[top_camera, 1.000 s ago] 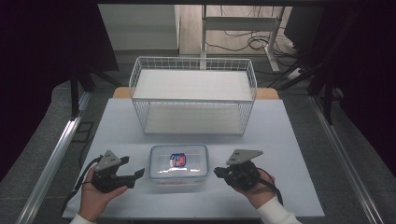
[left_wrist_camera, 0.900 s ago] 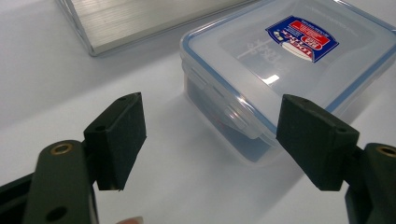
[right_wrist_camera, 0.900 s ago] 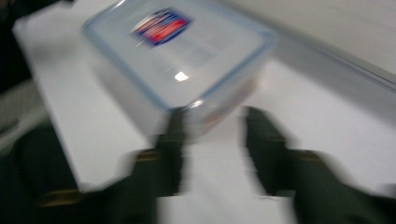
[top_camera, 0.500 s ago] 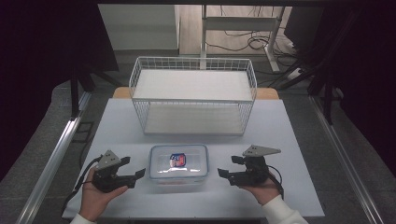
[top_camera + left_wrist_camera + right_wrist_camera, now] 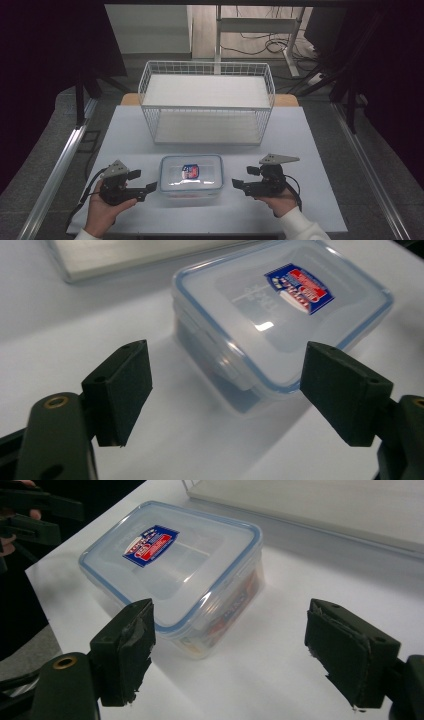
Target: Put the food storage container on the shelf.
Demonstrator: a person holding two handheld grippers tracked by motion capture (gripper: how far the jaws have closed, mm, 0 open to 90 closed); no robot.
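Observation:
A clear plastic container (image 5: 191, 172) with a blue-rimmed lid and a red and blue label lies at the front middle of the white table (image 5: 310, 150). My left gripper (image 5: 142, 182) sits just off its left end. Its jaws are open and have just been opening further, with nothing between them. In the left gripper view the container (image 5: 280, 305) lies just ahead of the left gripper (image 5: 225, 390). My right gripper (image 5: 244, 178) rests off the container's right end. It is open too, having just been opening, and holds nothing. The right gripper view has the container (image 5: 175, 555) ahead-left of the right gripper (image 5: 230, 645).
A white wire basket (image 5: 207, 100) with a shelf on top stands behind the container, across the middle of the table. The table's front edge runs close under both hands. Dark floor and metal rails flank the table.
The right hand has shifted a little to the right and its jaws have spread from shut to wide. The left hand has stayed put.

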